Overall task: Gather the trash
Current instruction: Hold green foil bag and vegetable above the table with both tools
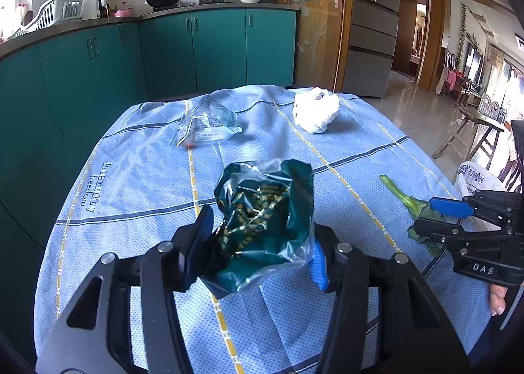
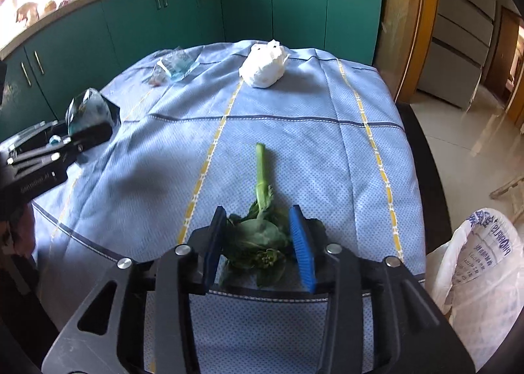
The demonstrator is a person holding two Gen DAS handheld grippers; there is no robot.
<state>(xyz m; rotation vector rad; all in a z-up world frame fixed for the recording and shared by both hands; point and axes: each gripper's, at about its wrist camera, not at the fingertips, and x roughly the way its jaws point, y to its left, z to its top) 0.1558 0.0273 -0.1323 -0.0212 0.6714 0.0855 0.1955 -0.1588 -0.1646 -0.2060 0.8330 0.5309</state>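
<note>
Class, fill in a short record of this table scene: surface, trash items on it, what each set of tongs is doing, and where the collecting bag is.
surface: table with blue checked cloth
left tongs: closed on green wrapper
right tongs: open around vegetable scrap, pads not pressing
still lying: clear wrapper, white wad
collecting bag: white plastic bag, beside table at right

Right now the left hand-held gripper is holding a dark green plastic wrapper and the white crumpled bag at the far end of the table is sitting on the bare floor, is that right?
Not quite. The white crumpled bag lies on the blue tablecloth, not the floor; the right wrist view shows it. The left hand-held gripper does hold the dark green plastic wrapper.
</note>
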